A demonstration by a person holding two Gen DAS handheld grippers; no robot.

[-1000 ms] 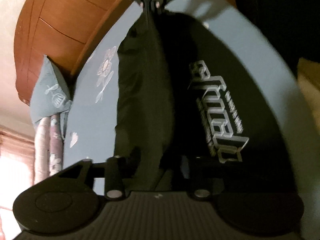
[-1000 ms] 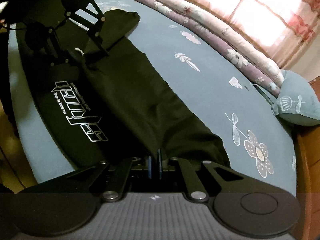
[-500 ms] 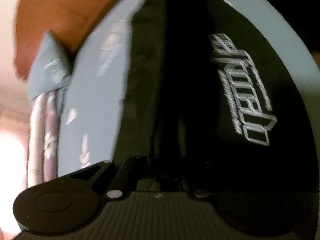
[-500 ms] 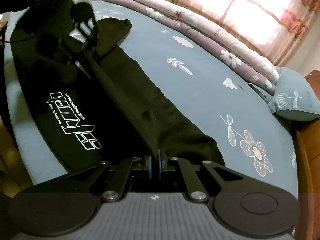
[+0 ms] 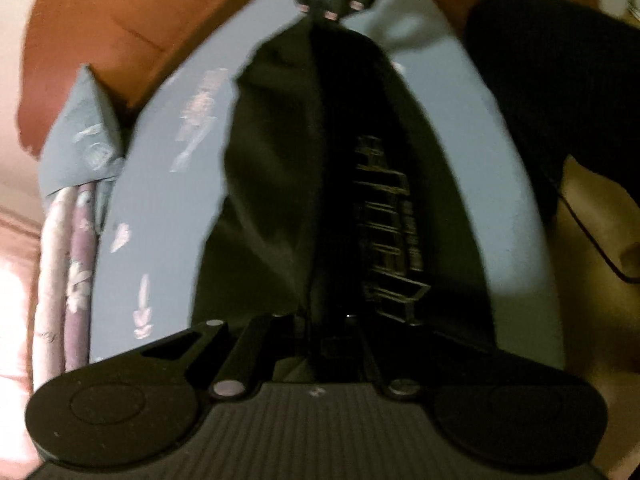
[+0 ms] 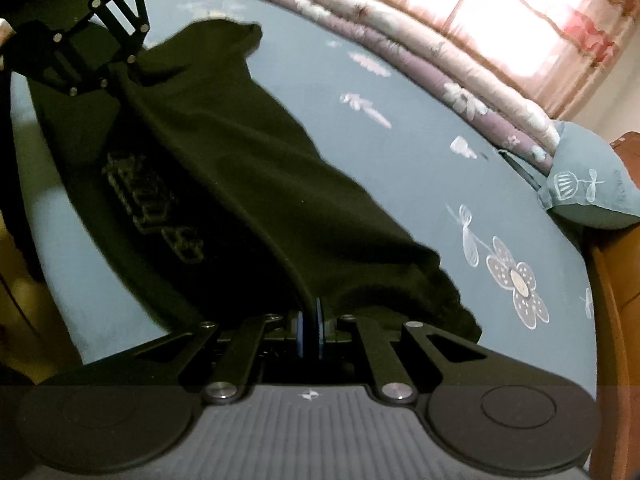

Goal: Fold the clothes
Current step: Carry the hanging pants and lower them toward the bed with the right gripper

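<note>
A black garment (image 6: pixel 240 184) with pale lettering (image 6: pixel 152 204) lies lengthwise on the blue flowered bed sheet (image 6: pixel 440 140). My right gripper (image 6: pixel 309 320) is shut, and its blue pads pinch the near edge of the fabric. At the far end my left gripper (image 6: pixel 108 76) is shut on the other edge, so a raised fold runs taut between the two. In the left wrist view the same ridge of the garment (image 5: pixel 280 200) runs from my left gripper (image 5: pixel 320 332) up to the right gripper (image 5: pixel 328 12). The lettering (image 5: pixel 388 232) sits in shadow beside the fold.
A blue pillow (image 6: pixel 588 188) and a rolled flowered quilt (image 6: pixel 420 60) lie along the far side of the bed under a curtained window (image 6: pixel 520 20). A wooden headboard (image 5: pixel 120 20) stands at one end. A person's dark sleeve (image 5: pixel 560 80) and floor with a cable (image 5: pixel 592 240) border the near side.
The left gripper's jaws have shut on the garment's edge and lifted it. The fabric between the grippers has risen into a taut fold that shades the lettering. The right gripper keeps its grip.
</note>
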